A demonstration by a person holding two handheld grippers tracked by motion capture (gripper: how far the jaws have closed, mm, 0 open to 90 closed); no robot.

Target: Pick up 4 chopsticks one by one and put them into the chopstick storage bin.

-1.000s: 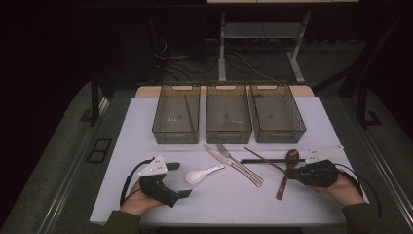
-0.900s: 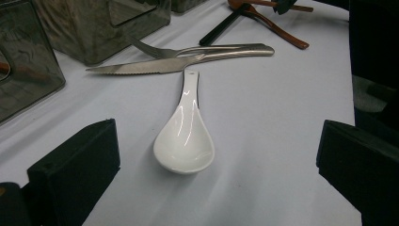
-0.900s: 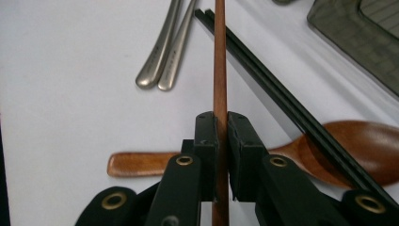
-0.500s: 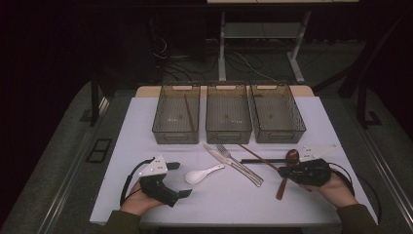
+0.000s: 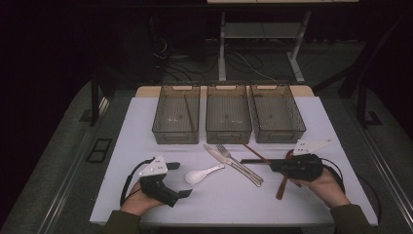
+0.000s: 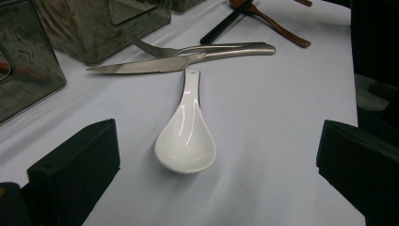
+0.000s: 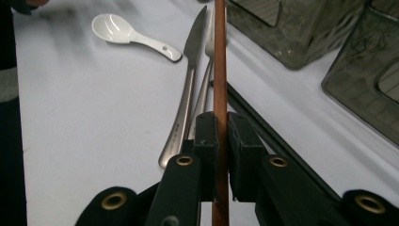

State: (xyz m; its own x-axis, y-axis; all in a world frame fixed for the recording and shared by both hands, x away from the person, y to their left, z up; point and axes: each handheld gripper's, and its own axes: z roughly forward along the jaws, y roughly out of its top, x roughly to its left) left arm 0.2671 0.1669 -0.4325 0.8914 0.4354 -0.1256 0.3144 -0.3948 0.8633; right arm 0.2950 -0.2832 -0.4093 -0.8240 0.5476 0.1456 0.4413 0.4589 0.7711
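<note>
Brown chopstick [image 7: 219, 70]: slim, straight, round wooden rod with a matte reddish finish, clamped between the two black pads of the right gripper [image 7: 219, 141], which are closed tight on it; in the right gripper view the stick runs on between and past the jaws, over the white table [image 7: 84, 117]. In the high view the right gripper [image 5: 272, 165] sits just right of the steel knife [image 5: 233, 165] and fork [image 5: 238, 163], with a long thin black rod [image 5: 255, 160] lying near its tip. Whether the held stick touches the table cannot be told. Knife and fork: polished metal, lying side by side, the knife with a serrated edge. A brown wooden spoon [image 5: 284, 183] lies partly under the right hand [image 5: 326, 185]. Left of the knife lies a white glossy ceramic soup spoon [image 6: 186, 136], deep oval bowl, short handle with a small hole. The left gripper [image 6: 216, 160] faces this spoon with jaws wide apart, holding nothing, spoon between them but untouched. Behind the knife stand three smoky translucent plastic bins [image 5: 228, 119] in a row; the leftmost holds another brown stick [image 5: 189, 113].
</note>
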